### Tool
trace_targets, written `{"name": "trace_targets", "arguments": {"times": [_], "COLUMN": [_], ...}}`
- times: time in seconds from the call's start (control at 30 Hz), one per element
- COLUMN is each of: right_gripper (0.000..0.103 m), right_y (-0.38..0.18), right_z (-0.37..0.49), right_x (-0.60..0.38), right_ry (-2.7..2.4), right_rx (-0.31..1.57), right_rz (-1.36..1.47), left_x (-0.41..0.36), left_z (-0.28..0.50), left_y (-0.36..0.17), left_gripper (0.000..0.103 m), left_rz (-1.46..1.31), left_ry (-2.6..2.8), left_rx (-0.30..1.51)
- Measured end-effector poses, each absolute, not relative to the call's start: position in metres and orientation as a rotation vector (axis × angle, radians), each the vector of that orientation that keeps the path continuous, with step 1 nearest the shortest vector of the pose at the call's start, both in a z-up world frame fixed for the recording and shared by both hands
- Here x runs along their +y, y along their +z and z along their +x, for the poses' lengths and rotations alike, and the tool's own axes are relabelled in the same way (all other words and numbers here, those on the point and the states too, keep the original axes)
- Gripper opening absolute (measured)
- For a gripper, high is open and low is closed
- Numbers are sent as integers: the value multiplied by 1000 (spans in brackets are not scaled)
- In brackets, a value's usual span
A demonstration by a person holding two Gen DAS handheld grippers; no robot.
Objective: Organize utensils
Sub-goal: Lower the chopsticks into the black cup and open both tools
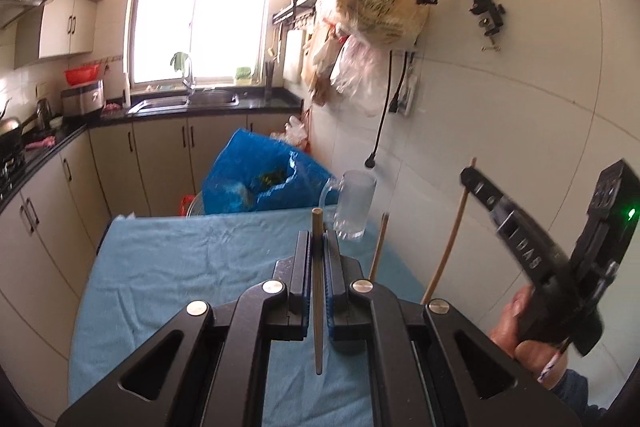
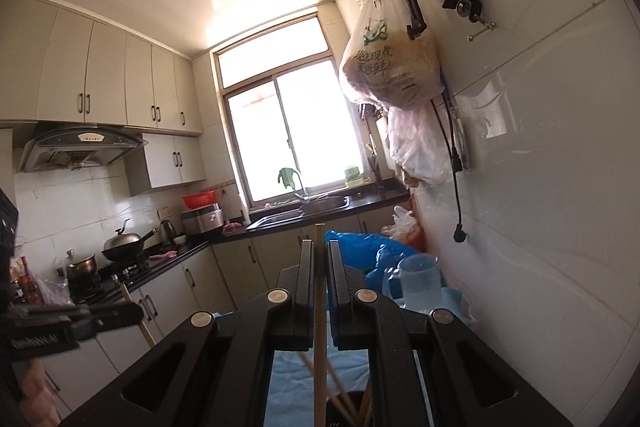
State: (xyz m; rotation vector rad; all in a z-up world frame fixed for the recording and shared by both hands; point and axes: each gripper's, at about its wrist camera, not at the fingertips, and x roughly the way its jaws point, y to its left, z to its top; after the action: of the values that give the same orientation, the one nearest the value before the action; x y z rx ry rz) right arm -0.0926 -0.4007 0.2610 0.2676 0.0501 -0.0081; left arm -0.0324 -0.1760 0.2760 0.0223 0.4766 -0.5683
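Note:
My left gripper (image 1: 318,247) is shut on a wooden chopstick (image 1: 317,291) that stands upright between its blue pads, above the blue cloth (image 1: 180,267) on the table. My right gripper (image 2: 318,255) is shut on another wooden chopstick (image 2: 319,327), raised and tilted upward. The right gripper also shows in the left wrist view (image 1: 472,183), holding its chopstick (image 1: 452,239) at the right. A third chopstick (image 1: 379,247) stands beside it. Below the right gripper several chopsticks (image 2: 340,399) sit in a dark holder (image 2: 344,407). The left gripper shows blurred at the left in the right wrist view (image 2: 120,315).
A frosted glass mug (image 1: 354,205) stands at the table's far right, also in the right wrist view (image 2: 418,279). A blue plastic bag (image 1: 260,179) lies behind the table. Plastic bags (image 1: 380,7) hang on the tiled wall at the right. Cabinets and a stove line the left.

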Motion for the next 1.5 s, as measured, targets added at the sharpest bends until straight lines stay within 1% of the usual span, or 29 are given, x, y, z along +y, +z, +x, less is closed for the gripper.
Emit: {"name": "trace_targets", "arguments": {"times": [0.23, 0.53, 0.7, 0.97, 1.13, 1.37, 1.5], "right_gripper": [6, 6, 6, 6, 6, 7, 7], "right_y": [278, 283, 270, 234, 217, 199, 201], "right_z": [-75, -50, -31, -4, 1, 5, 0], "right_x": [-417, -433, -439, -447, -447, -447, -449], "right_ry": [-38, -64, -76, -83, -54, -20, -14], "right_rx": [22, 27, 62, 157, 221, 313, 330], "right_rz": [273, 287, 293, 299, 306, 335, 343], "left_x": [-205, -232, -243, -249, -245, -242, -236], "left_z": [-18, -2, 13, 44, 46, 47, 46], "left_y": [305, 306, 289, 244, 223, 206, 209], "left_gripper": [5, 5, 5, 5, 5, 5, 6], "left_rz": [27, 15, -6, -51, -46, -45, -50], "left_ry": [-602, -623, -605, -592, -587, -587, -587], "left_rx": [441, 446, 467, 571, 620, 669, 674]}}
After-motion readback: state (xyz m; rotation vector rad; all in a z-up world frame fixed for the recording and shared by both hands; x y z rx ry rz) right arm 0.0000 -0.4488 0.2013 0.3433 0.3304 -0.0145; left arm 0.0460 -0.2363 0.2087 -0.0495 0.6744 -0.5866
